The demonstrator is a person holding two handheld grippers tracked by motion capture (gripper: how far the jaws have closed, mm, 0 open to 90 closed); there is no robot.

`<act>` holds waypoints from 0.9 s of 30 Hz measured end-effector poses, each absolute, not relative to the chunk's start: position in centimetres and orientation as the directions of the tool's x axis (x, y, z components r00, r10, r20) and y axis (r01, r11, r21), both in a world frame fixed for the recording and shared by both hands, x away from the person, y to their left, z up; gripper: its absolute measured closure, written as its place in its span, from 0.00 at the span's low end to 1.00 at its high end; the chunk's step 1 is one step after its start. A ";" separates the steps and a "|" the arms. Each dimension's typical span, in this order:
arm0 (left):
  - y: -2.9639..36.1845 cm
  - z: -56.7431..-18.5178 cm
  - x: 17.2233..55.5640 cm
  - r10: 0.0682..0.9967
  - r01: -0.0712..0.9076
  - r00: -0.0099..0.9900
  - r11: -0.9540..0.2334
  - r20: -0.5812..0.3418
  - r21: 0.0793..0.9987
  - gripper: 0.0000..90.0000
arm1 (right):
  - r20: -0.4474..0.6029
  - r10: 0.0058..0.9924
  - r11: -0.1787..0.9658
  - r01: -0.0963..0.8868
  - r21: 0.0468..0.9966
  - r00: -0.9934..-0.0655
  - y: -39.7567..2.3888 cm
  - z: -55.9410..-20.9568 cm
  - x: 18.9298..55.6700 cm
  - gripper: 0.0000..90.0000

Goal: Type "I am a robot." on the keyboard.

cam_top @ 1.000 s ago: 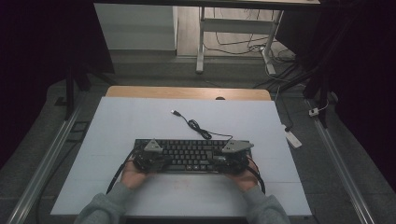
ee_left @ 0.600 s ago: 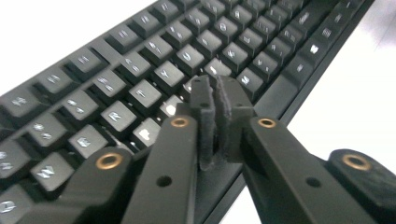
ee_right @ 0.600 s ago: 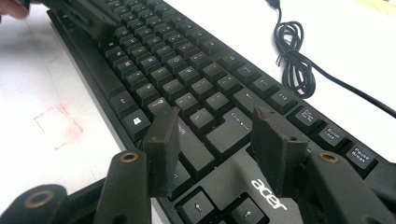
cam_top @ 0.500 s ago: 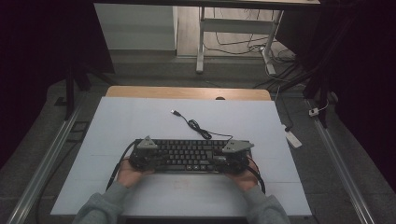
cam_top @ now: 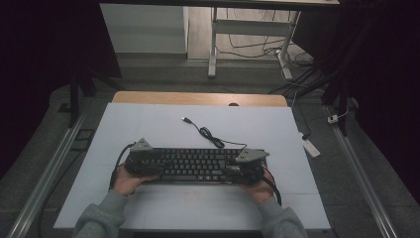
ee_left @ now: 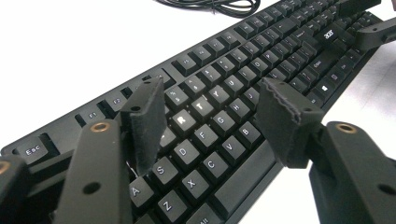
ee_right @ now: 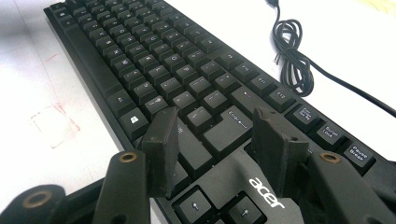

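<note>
A black Acer keyboard (cam_top: 195, 165) lies flat on the white table top, and its coiled black cable (cam_top: 208, 134) runs back to a USB plug (cam_top: 185, 119). My left gripper (cam_top: 156, 166) hovers over the keyboard's left end. Its jaws have just been opening and stand wide above the letter keys (ee_left: 212, 100), with nothing pressed between the pads. My right gripper (cam_top: 232, 171) hangs over the right end, its jaws apart above the Enter and arrow keys (ee_right: 215, 119) and gripping nothing. The keyboard (ee_right: 154, 60) stretches away from it, with the cable (ee_right: 292, 65) beside it.
The white table top (cam_top: 148, 124) has a wooden strip (cam_top: 198, 98) along its back edge. A faint red square mark (ee_right: 51, 123) lies in front of the keyboard. A white block (cam_top: 309, 147) lies on the floor to the right, and metal rails run along both sides.
The left hand has shifted left and slightly up along the keyboard, and its jaws have gone from shut to wide open. The right hand and the keyboard stay put.
</note>
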State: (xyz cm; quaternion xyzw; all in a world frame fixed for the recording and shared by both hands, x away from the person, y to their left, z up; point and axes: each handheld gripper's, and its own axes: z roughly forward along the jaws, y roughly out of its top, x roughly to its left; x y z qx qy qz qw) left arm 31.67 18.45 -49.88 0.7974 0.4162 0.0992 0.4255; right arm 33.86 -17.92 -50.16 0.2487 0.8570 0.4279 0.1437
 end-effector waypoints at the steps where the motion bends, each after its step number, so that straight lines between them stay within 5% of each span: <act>1: 18.5 -49.9 31.7 0.749 0.581 0.633 -0.293 -0.196 0.759 0.44 | -0.033 0.550 0.510 0.303 0.805 -0.835 -17.9 -50.2 33.9 0.57; 27: 18.5 -50.1 31.9 0.754 0.595 0.627 -0.301 -0.196 0.745 0.33 | -0.029 0.527 0.491 0.276 0.826 -0.849 -16.2 -49.0 34.3 0.58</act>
